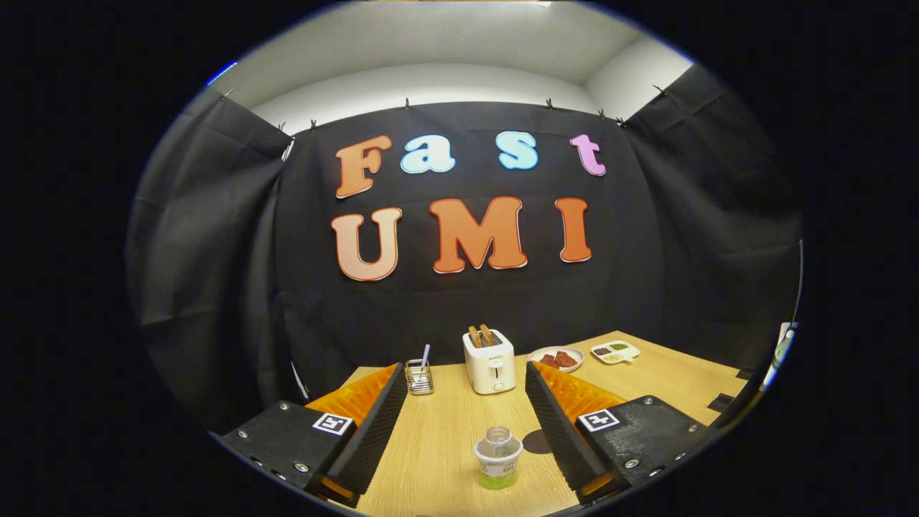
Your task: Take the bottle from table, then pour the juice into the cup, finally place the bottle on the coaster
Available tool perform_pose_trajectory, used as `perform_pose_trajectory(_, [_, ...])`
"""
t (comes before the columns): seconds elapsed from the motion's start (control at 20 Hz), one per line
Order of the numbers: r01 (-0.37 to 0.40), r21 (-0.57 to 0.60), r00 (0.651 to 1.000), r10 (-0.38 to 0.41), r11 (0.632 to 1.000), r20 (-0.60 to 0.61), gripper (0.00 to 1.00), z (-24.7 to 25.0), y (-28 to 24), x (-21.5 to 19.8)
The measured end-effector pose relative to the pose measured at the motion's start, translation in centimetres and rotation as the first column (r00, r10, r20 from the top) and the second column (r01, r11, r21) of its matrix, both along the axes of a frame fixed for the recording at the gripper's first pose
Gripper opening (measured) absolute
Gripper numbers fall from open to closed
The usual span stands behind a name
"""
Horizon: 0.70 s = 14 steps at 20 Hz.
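- Between the two fingers (459, 424), spread wide and holding nothing, stands a small clear bottle (497, 457) on the bench (438, 438), nearer the right finger than the left and touching neither.
- The bottle is upright, seen from above: a clear rounded top, a pale band round the body, and green liquid showing at its base. A dark round shadow or patch lies just beside it toward the right finger; it cannot be told which.
- By its look the bottle is thin clear plastic, so probably light, smooth and a little slippery, with walls that would give under a hard squeeze. Whether a cap is on cannot be told.
- The likely best hold is across the middle of the body, on the banded part, firm enough not to slip yet gentle enough not to crush it or push juice out.
- Beyond the fingertips, toward the bench's far edge, a white toaster (490, 361) stands with two slices in it; a small wire holder (418, 377) stands to its left.
- Toward the far right corner lie a round plate (556, 358) of dark pieces and a small divided dish (615, 351).
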State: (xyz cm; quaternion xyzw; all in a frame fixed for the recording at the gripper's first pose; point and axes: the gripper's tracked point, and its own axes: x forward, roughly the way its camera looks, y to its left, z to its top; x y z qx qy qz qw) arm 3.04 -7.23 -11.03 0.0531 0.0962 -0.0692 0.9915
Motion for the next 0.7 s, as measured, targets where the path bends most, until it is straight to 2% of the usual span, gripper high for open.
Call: perform_pose_trajectory(0.7, [0.016,-0.055,0.977,-0.028,0.998,-0.210,0.99,-12.3,-2.4,1.2])
